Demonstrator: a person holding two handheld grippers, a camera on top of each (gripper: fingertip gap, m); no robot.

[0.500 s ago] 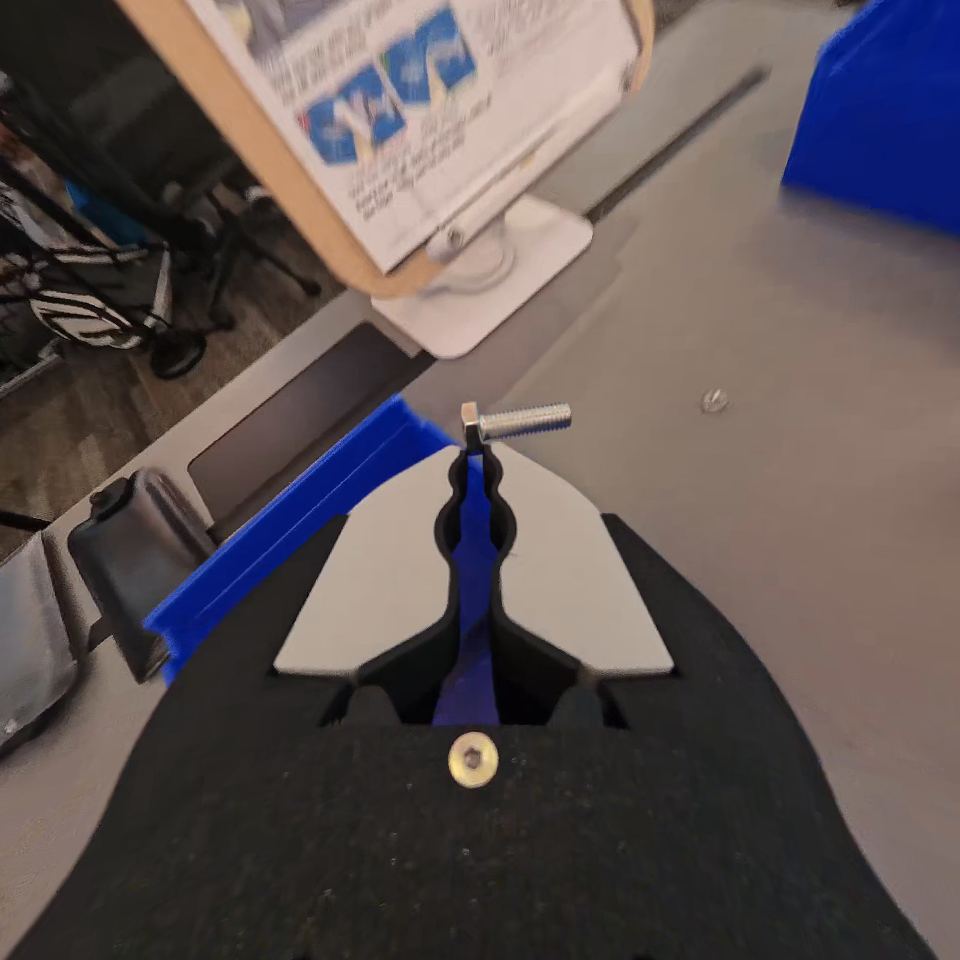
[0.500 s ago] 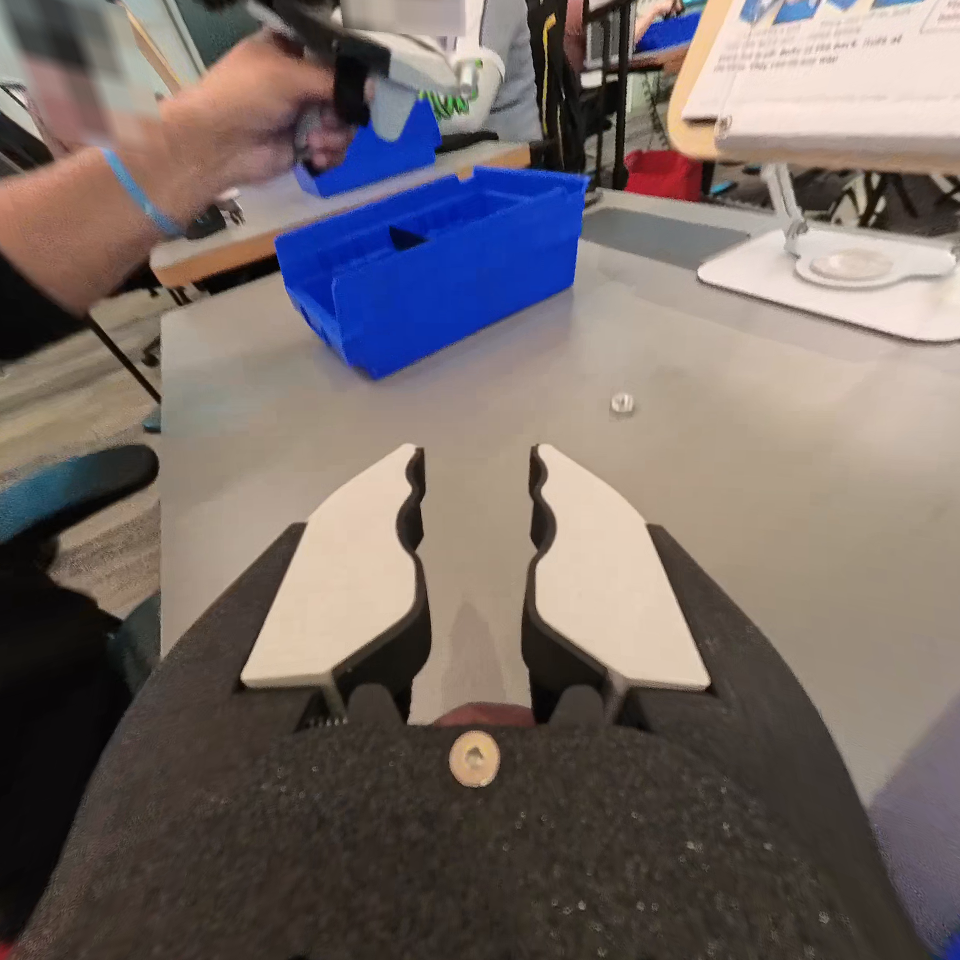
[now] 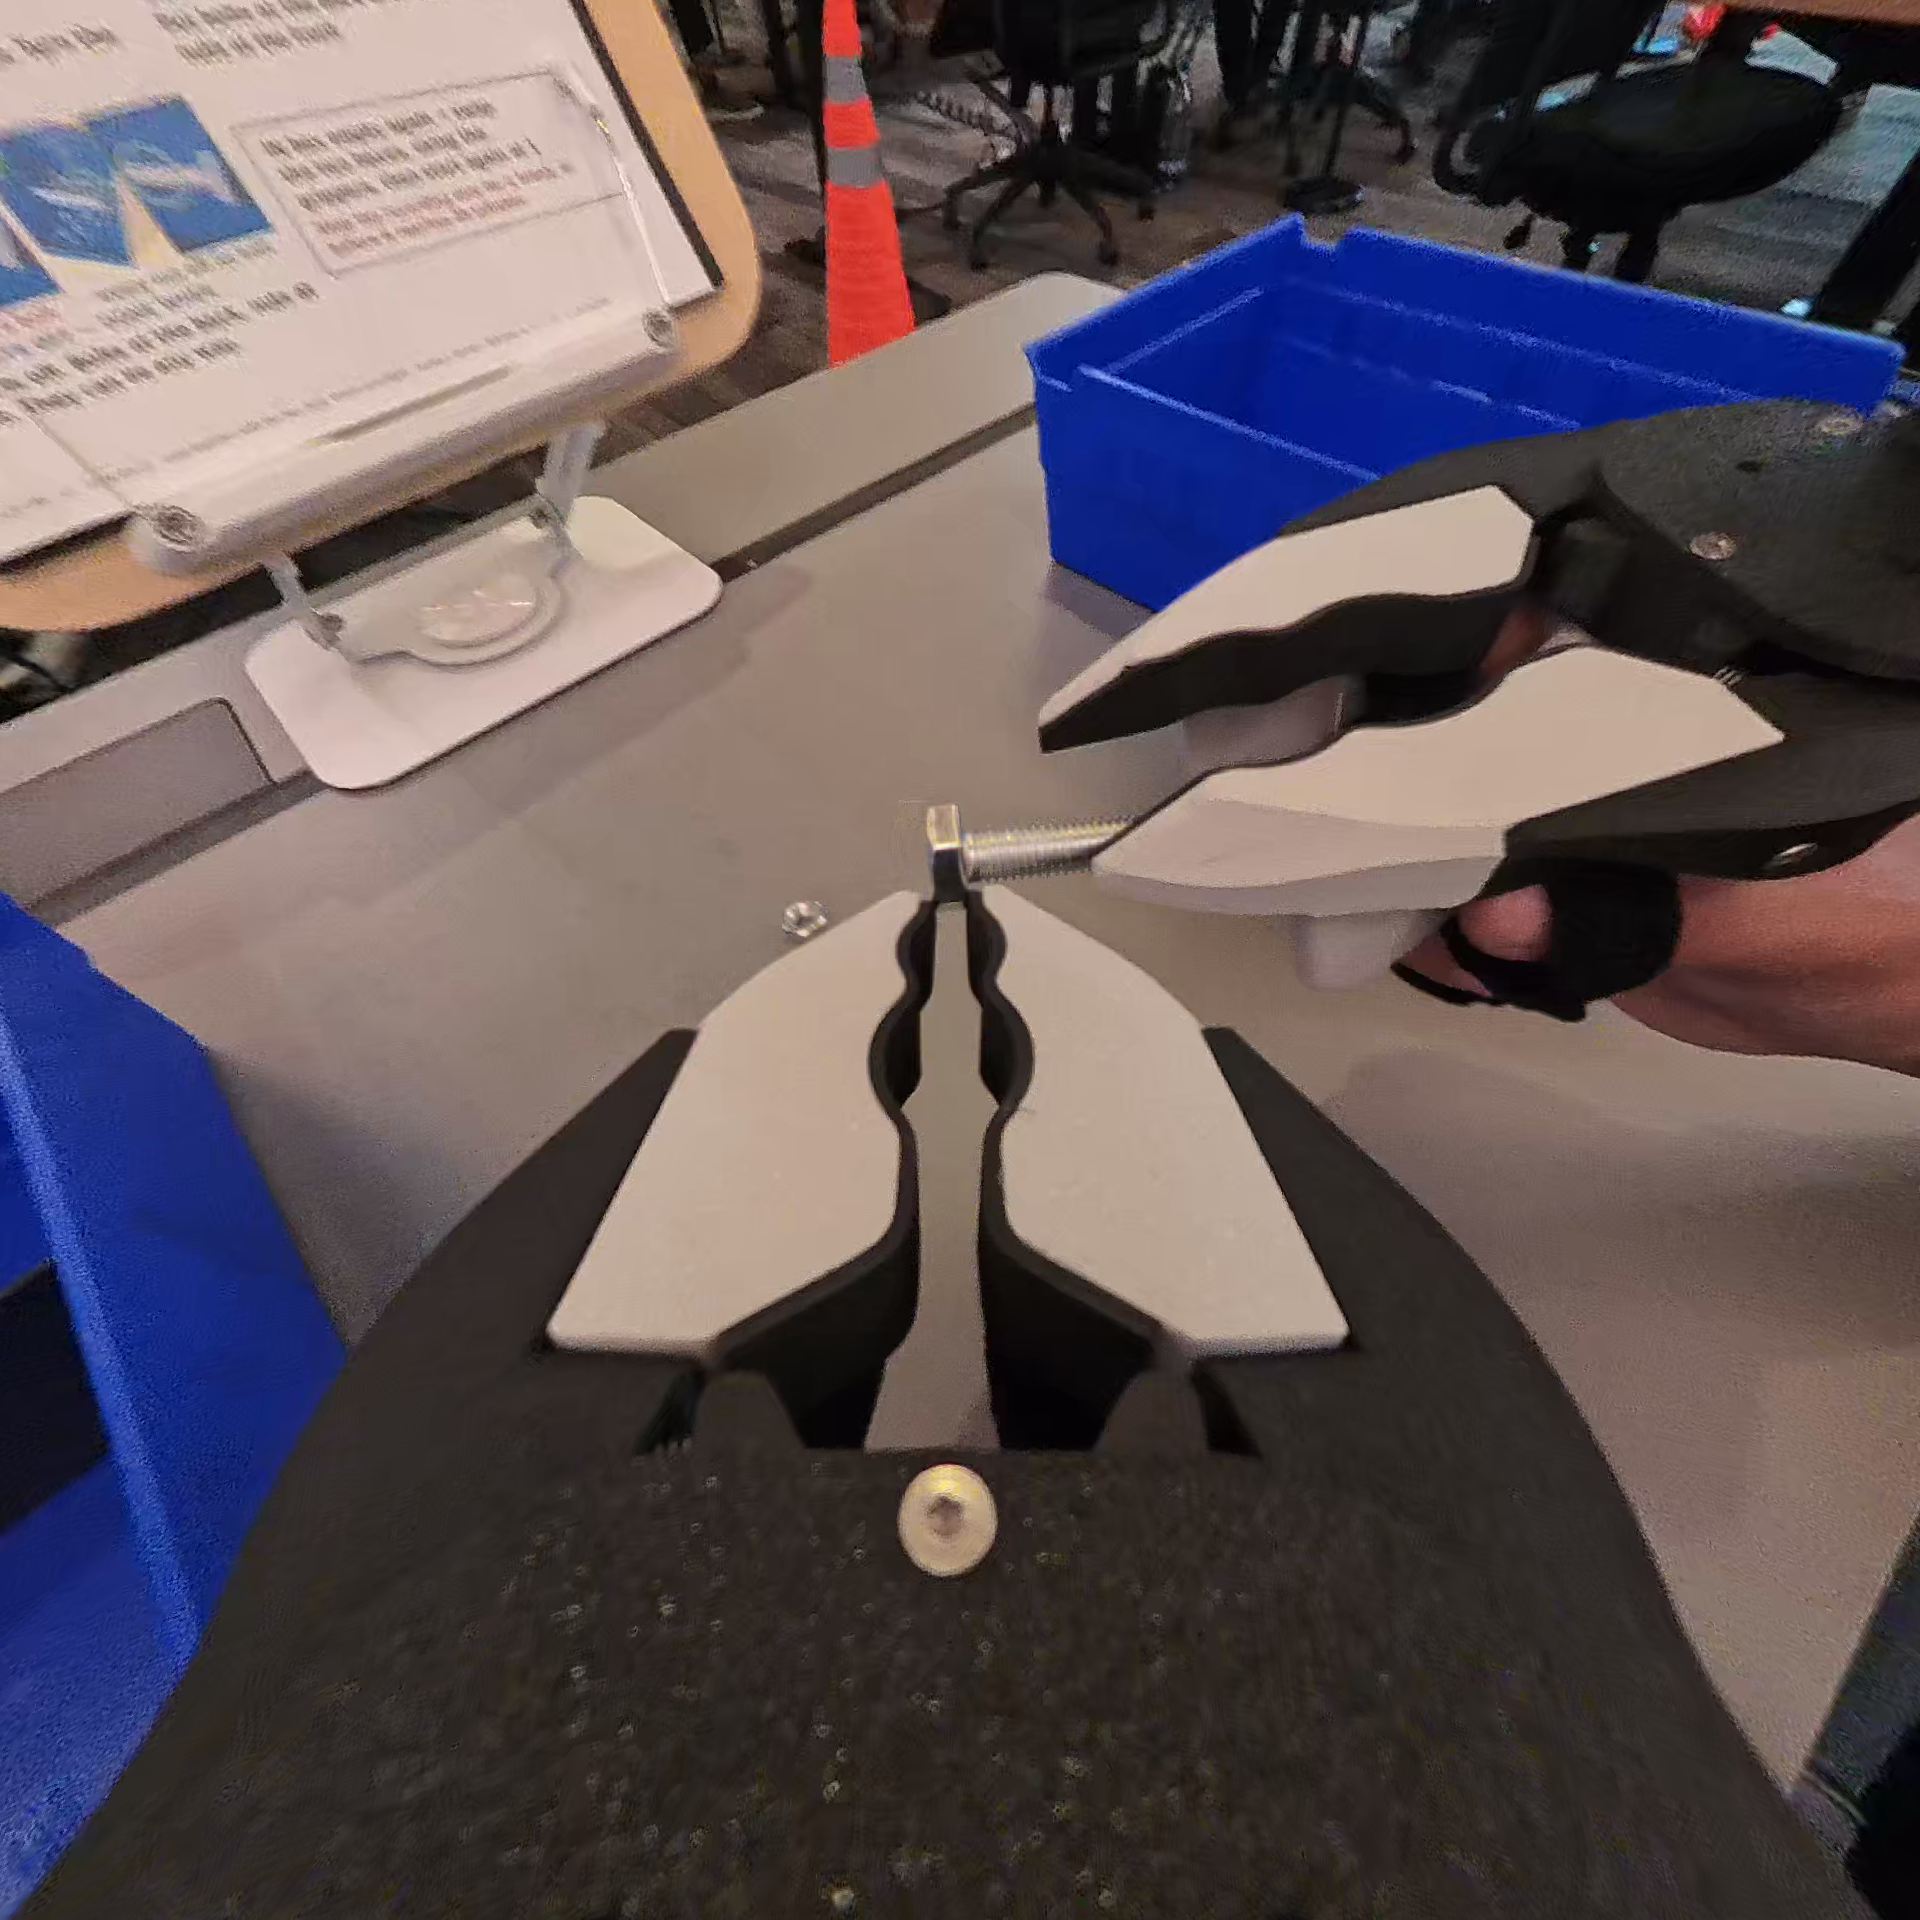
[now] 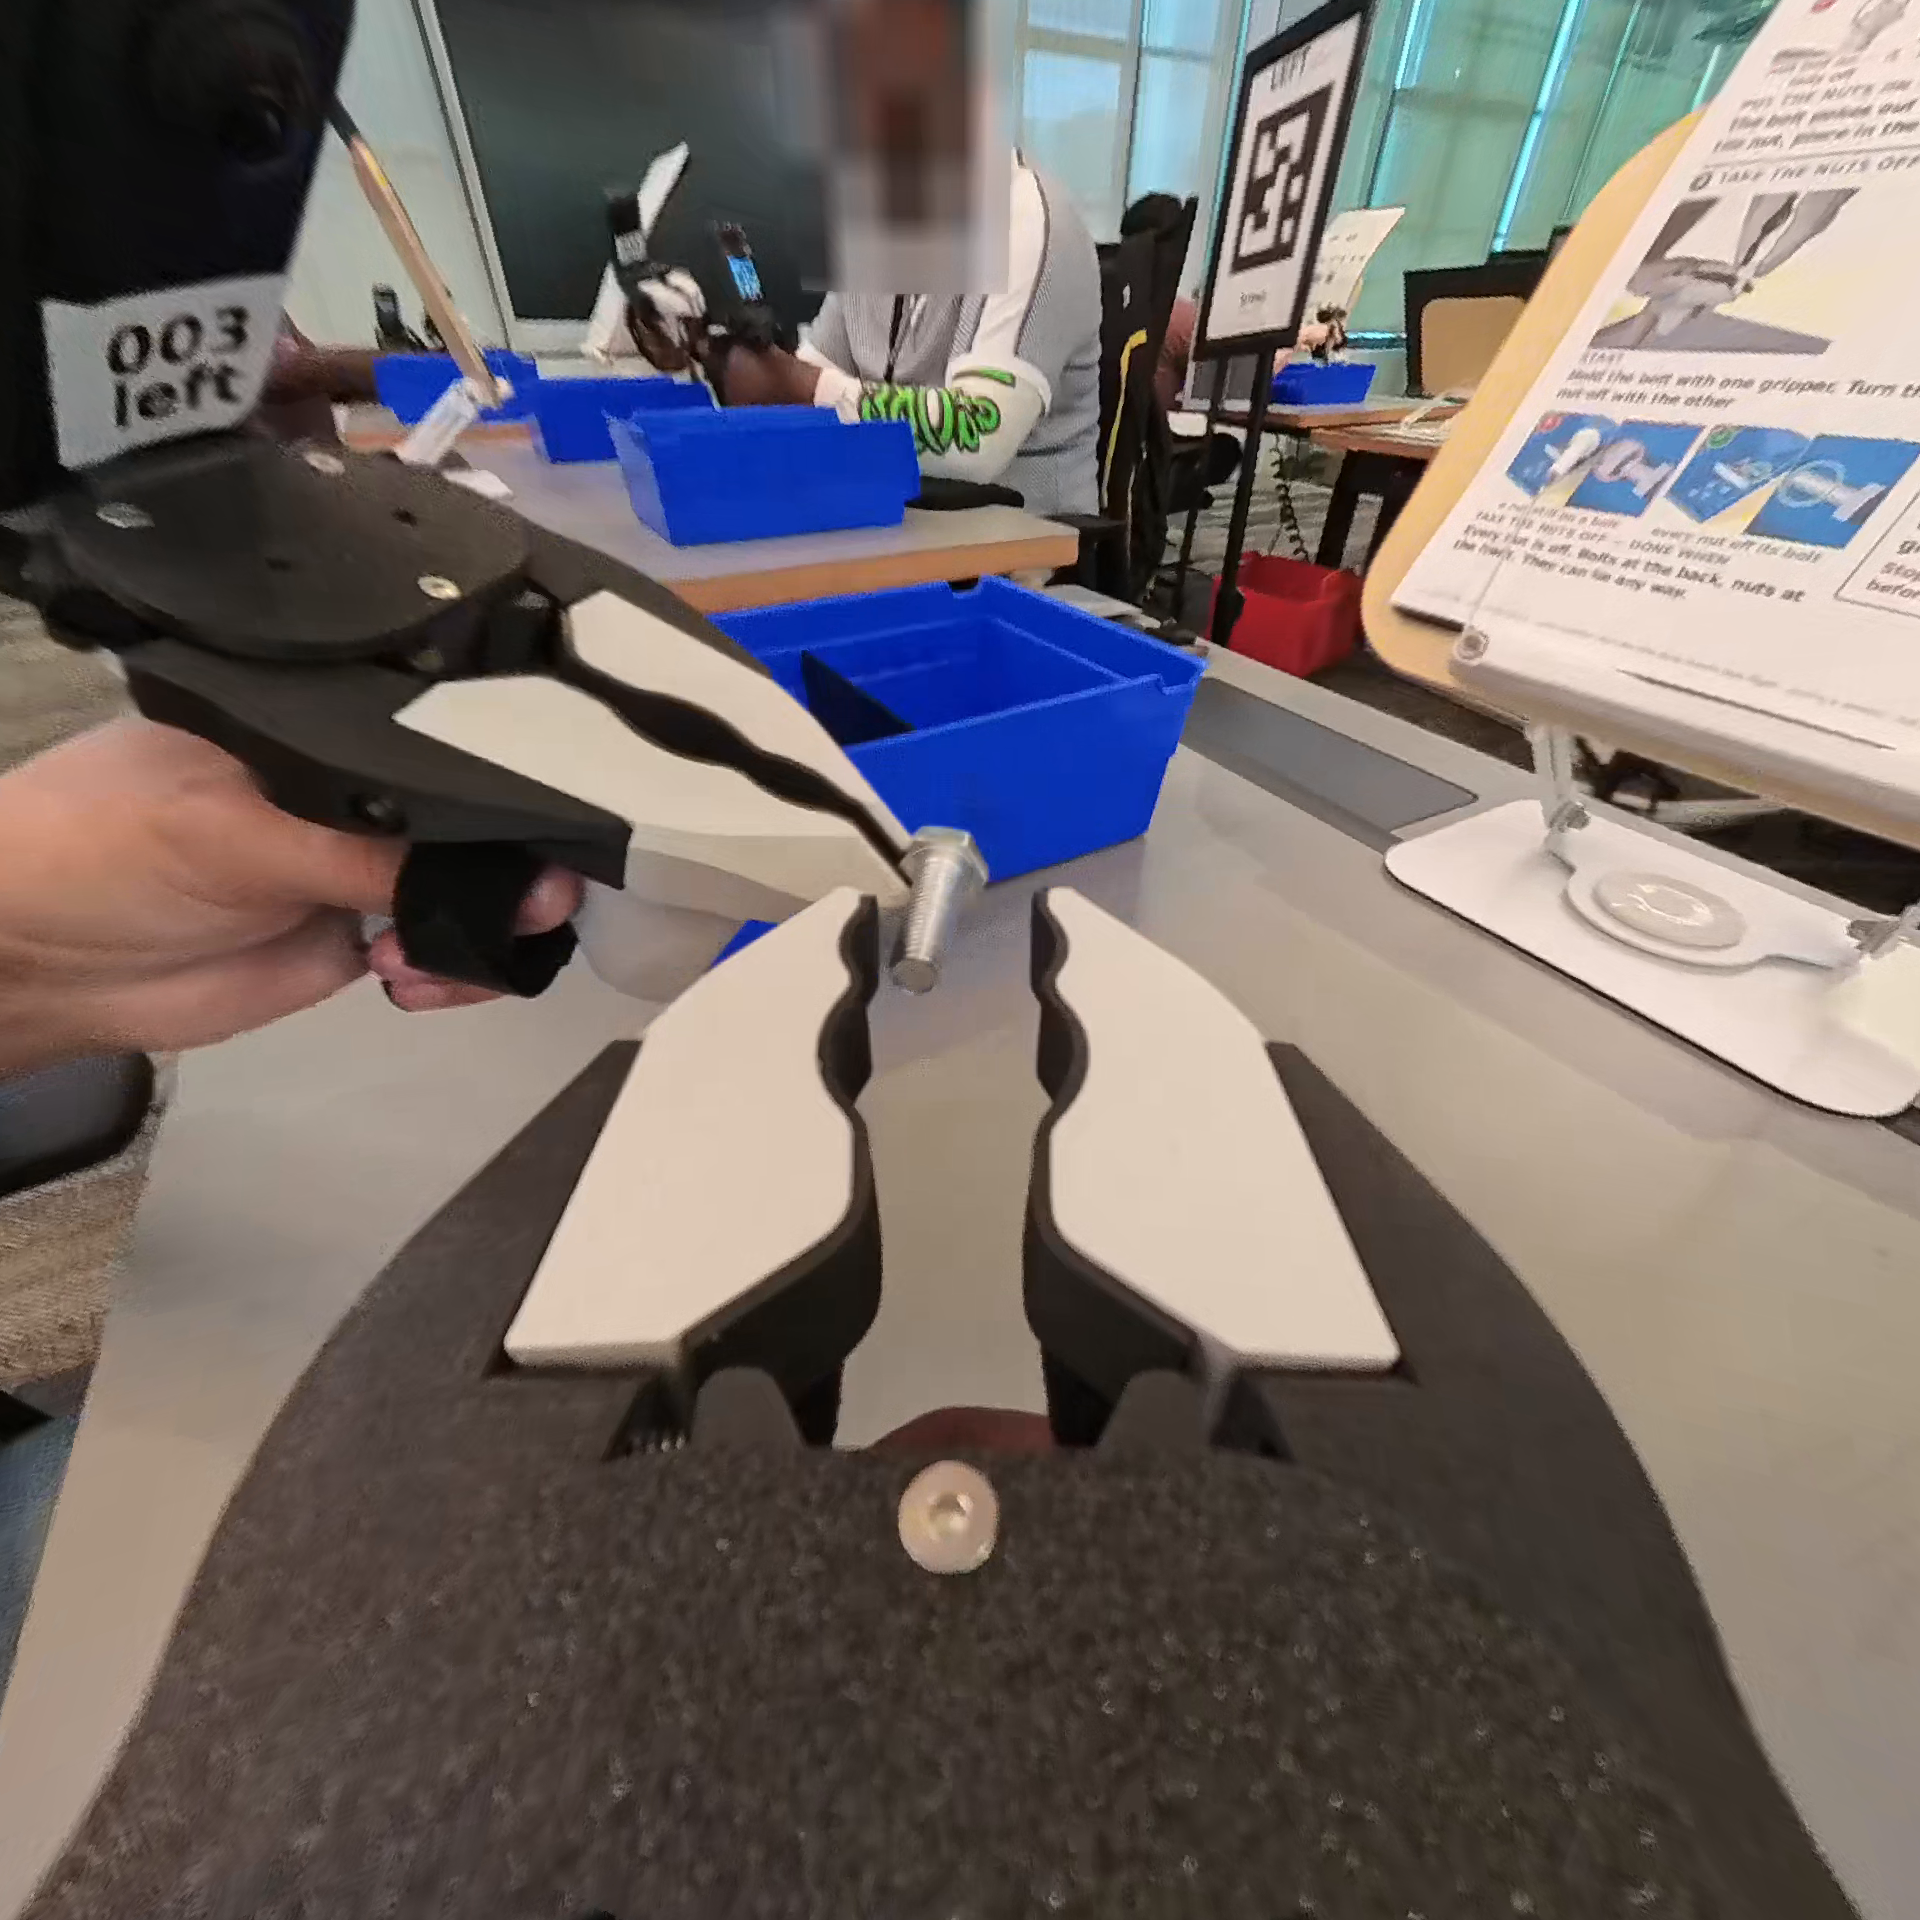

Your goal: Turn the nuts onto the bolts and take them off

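My left gripper [image 3: 948,900] is shut on the square head of a silver bolt [image 3: 1023,850] and holds it above the grey table, with the shank pointing right. My right gripper [image 3: 1075,795] is open at the right of the left wrist view, its lower fingertip at the bolt's threaded end. In the right wrist view the bolt [image 4: 928,920] points toward me, its end between the tips of my open right gripper [image 4: 951,920] and close to the left finger. The left gripper [image 4: 899,868] comes in from the left there. A loose nut [image 3: 802,918] lies on the table beyond the left fingers.
A blue divided bin [image 4: 1023,790] stands at the back of the table [image 3: 623,831]; it also shows in the left wrist view [image 3: 1195,488]. Another blue bin [image 3: 114,1195] is at the left. An instruction board on a white stand [image 4: 1621,935] is at the right. People work at other tables behind. The grippers are tip to tip, or close to it. Both grippers' tips are roughly 20 cm from the loose nut [image 3: 802,918].
The left gripper has swung round with the bolt toward the right gripper. The right gripper has moved in and up, so its open tips now sit at the bolt's threaded end.
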